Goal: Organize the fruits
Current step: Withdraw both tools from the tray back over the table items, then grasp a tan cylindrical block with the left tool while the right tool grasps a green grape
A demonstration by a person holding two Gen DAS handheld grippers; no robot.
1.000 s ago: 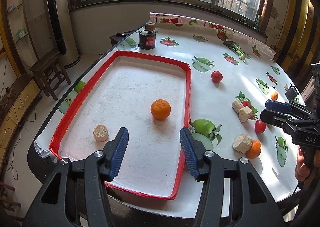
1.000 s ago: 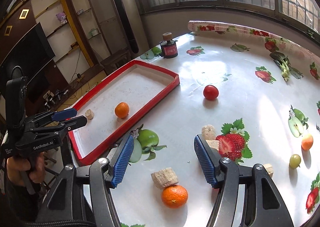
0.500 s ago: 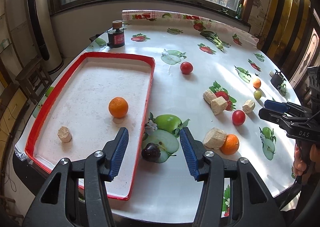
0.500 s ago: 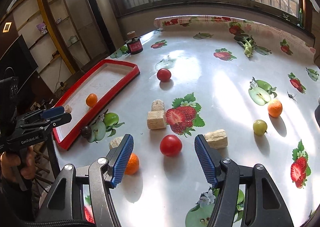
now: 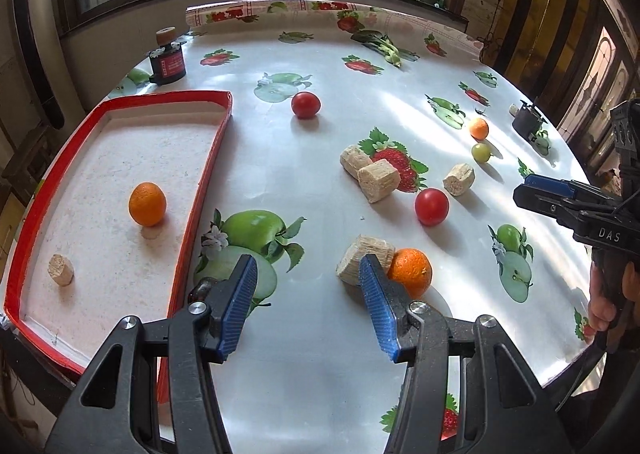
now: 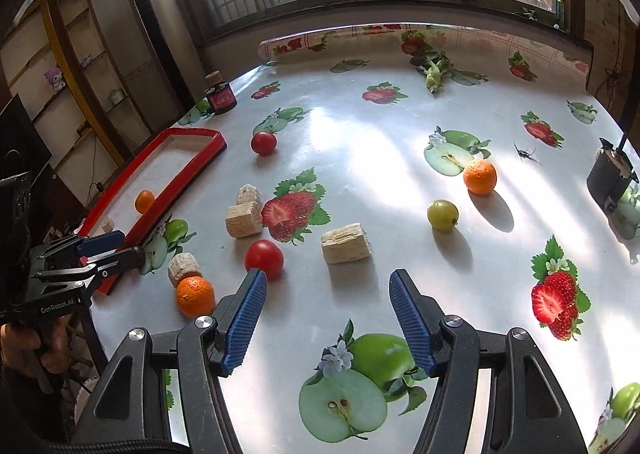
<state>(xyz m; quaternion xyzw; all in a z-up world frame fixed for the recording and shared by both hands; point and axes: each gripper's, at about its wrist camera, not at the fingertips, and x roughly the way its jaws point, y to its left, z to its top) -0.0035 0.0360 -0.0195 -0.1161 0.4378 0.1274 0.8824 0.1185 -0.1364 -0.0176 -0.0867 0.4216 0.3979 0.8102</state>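
A red-rimmed tray (image 5: 208, 173) at the left holds one orange (image 5: 147, 204) and a cork piece (image 5: 61, 270). My left gripper (image 5: 306, 286) is open and empty over the table beside the tray, an orange (image 5: 412, 269) just right of its right finger and a dark fruit (image 5: 202, 288) behind its left finger. My right gripper (image 6: 328, 302) is open and empty, a red tomato (image 6: 264, 257) at its left fingertip. Loose on the table: another tomato (image 6: 263, 143), an orange (image 6: 479, 176), a green fruit (image 6: 442, 215).
Several beige cork blocks lie among the fruit, one (image 6: 346, 242) just ahead of my right gripper and one (image 5: 364, 258) against the near orange. A small black jar (image 5: 167, 61) stands at the back left. A dark pot (image 6: 610, 175) stands at the right edge.
Both grippers have swung right, away from the tray and over the open table. The left one now sits beside the near orange, the right one by the red tomato. Both stay open.
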